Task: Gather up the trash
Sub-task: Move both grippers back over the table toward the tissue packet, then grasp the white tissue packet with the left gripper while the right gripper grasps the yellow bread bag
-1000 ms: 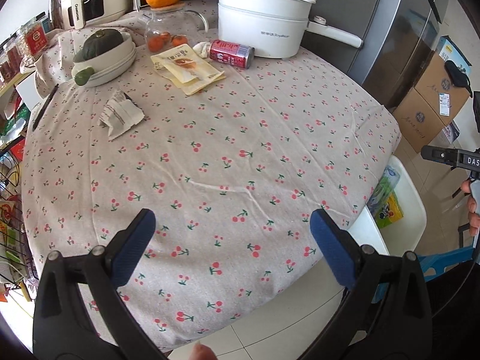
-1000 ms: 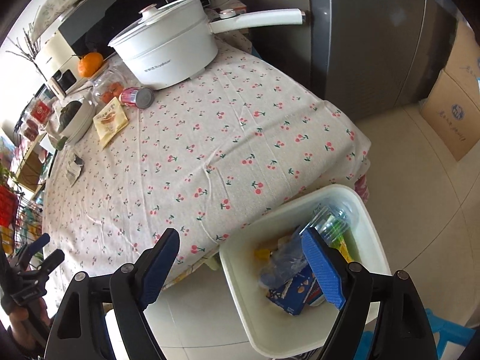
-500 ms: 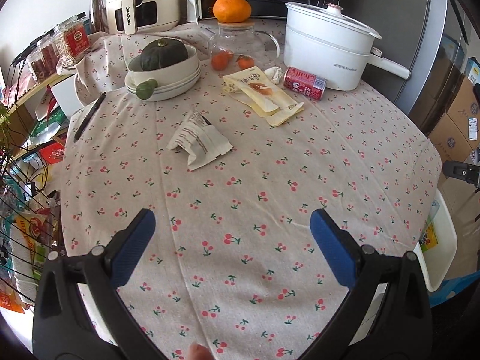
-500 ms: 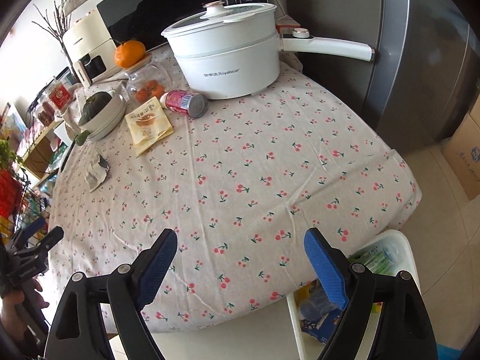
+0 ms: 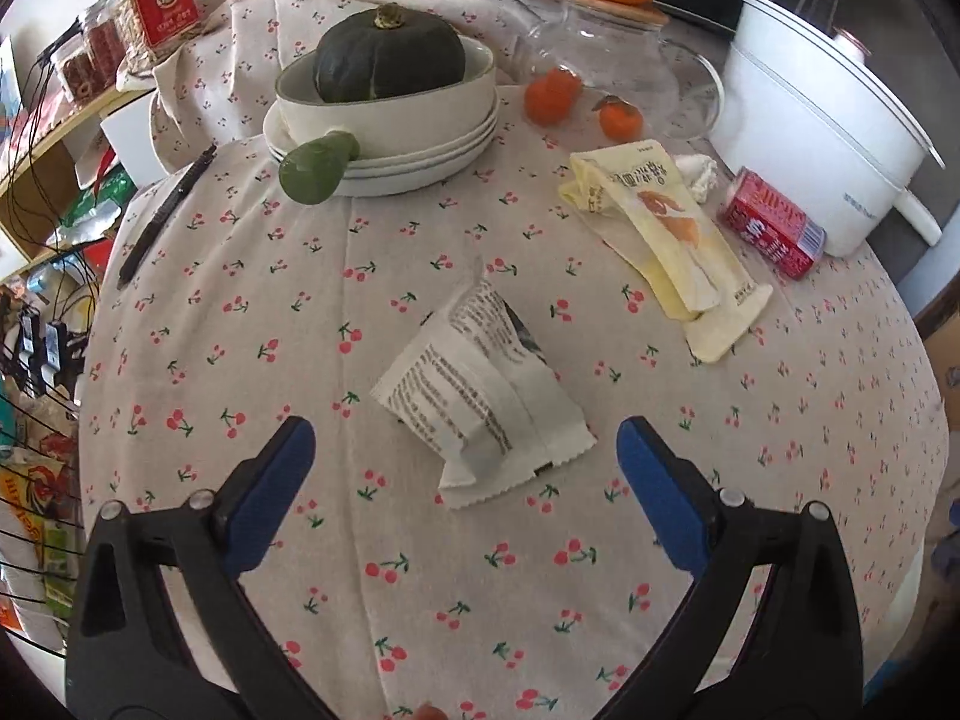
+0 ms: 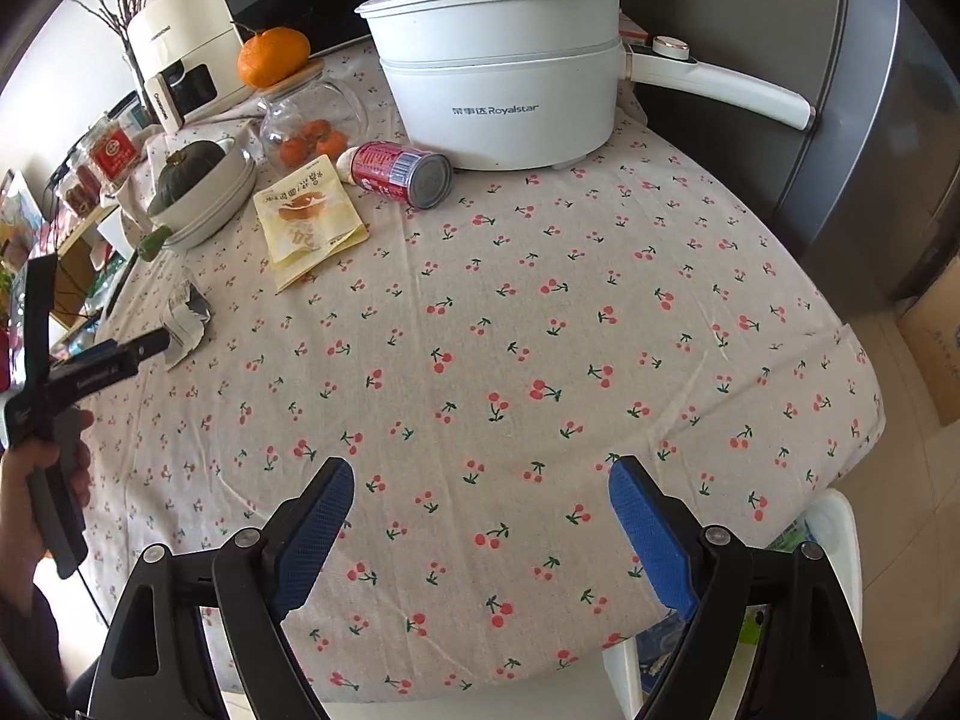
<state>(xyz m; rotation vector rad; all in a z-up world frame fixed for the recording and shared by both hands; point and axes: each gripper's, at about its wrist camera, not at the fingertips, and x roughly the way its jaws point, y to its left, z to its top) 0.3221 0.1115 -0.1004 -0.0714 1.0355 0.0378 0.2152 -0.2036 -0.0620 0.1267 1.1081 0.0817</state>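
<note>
Compared with one second earlier, the left gripper [image 5: 465, 468] has advanced over the table [image 5: 810, 420]; the white wrapper [image 5: 480, 402] now lies just ahead of its spread, empty jaws. The right gripper [image 6: 480, 516] has shifted from above the white bin [image 6: 843, 546] to over the cherry-print cloth, jaws wide, holding nothing. The bin is mostly cut off by the table edge. The yellow packet [image 6: 306, 222] and red can [image 6: 399, 173] lie near the white pot [image 6: 498, 84].

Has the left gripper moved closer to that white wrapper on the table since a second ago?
Yes. The left gripper has come in over the table; the white wrapper, once far ahead near the bowl, now lies just beyond its open fingers.
</note>
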